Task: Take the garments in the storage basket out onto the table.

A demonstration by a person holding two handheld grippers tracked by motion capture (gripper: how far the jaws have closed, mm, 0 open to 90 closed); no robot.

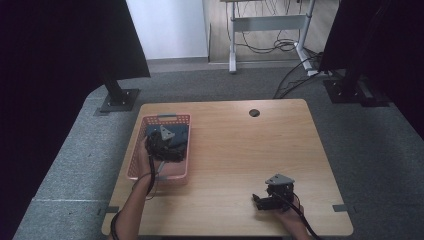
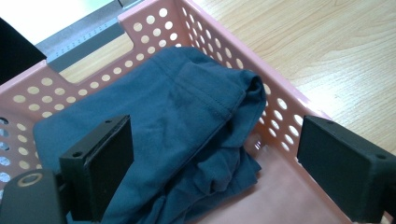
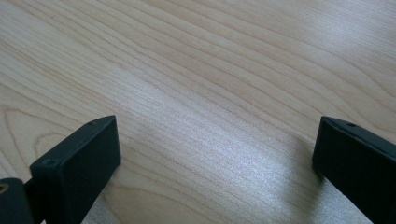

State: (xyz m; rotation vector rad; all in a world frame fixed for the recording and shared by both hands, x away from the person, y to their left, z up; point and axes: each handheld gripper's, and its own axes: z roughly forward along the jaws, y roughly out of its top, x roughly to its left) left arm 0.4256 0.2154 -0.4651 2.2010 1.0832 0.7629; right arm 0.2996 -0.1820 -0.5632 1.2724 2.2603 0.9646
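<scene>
- Your left gripper [image 1: 166,145] hung over the pink basket [image 1: 134,160] at the left side of the table [image 1: 240,150], its fingers [image 2: 100,163] spread wide with nothing between them
- In the left gripper view, the dark blue cloth [image 2: 177,126] lay crumpled inside the basket [image 2: 285,107], bunched against the perforated far wall, with bare pink floor showing beside it
- One left finger sat just over the edge of the cloth; whether it touched the fabric, I could not tell
- Your right gripper [image 1: 272,197] rested low near the table's front right edge, well apart from the basket
- Its fingers [image 3: 79,163] were open too, holding nothing, with bare wood grain of the table [image 3: 210,93] between them
</scene>
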